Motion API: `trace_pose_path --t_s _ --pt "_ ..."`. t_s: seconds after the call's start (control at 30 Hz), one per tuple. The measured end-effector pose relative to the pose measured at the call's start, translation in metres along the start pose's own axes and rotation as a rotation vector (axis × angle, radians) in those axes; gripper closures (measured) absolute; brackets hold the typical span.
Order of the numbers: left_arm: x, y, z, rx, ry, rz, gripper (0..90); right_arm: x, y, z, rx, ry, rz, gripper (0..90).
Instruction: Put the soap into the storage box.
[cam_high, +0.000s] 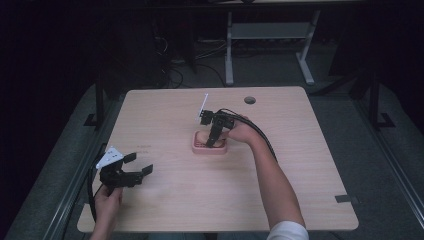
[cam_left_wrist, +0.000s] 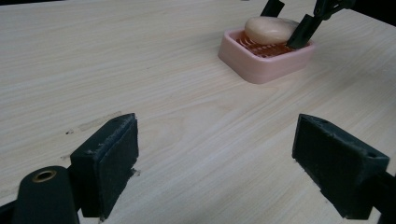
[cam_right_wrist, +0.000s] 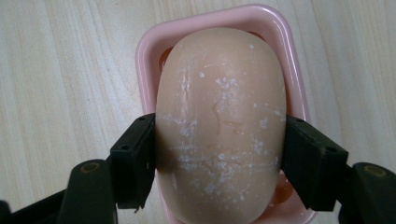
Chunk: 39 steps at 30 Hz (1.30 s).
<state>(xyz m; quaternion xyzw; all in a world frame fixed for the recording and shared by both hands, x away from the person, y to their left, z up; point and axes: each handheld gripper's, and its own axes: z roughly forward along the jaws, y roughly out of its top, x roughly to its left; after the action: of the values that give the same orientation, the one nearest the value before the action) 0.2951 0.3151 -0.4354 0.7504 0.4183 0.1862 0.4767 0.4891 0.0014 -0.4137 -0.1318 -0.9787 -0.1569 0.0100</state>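
Two grippers were on the table in the high view: your right gripper (cam_high: 214, 142) stood nearly upright over the pink dish (cam_high: 196, 148) at the middle of the table (cam_high: 310, 165), while your left gripper (cam_high: 141, 165) rested near the front left corner, well apart from the dish and much the farther of the two. In the left gripper view, its jaws stood wide with only bare wood between them, and the dish (cam_left_wrist: 261, 65) with the soap (cam_left_wrist: 268, 29) lay ahead and to the right. In the right gripper view, your jaws pressed the two long flanks of the soap (cam_right_wrist: 219, 121), across its short width; its long axis ran straight away from the gripper, along the dish (cam_right_wrist: 144, 60), and it appeared to be sitting in the dish, so I judged a straight lift would clear it.
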Motion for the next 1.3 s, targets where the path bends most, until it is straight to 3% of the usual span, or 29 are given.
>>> trace_pose_path --t_s 0.97,1.3 --pt "0.000 0.000 0.000 -0.001 -0.001 0.003 14.2 -0.002 -0.005 0.003 -0.001 0.015 0.023 30.6" --pt "-0.001 0.001 0.000 -0.002 -0.001 -0.001 14.2 -0.002 -0.009 -0.007 -0.029 0.001 0.039 28.4"
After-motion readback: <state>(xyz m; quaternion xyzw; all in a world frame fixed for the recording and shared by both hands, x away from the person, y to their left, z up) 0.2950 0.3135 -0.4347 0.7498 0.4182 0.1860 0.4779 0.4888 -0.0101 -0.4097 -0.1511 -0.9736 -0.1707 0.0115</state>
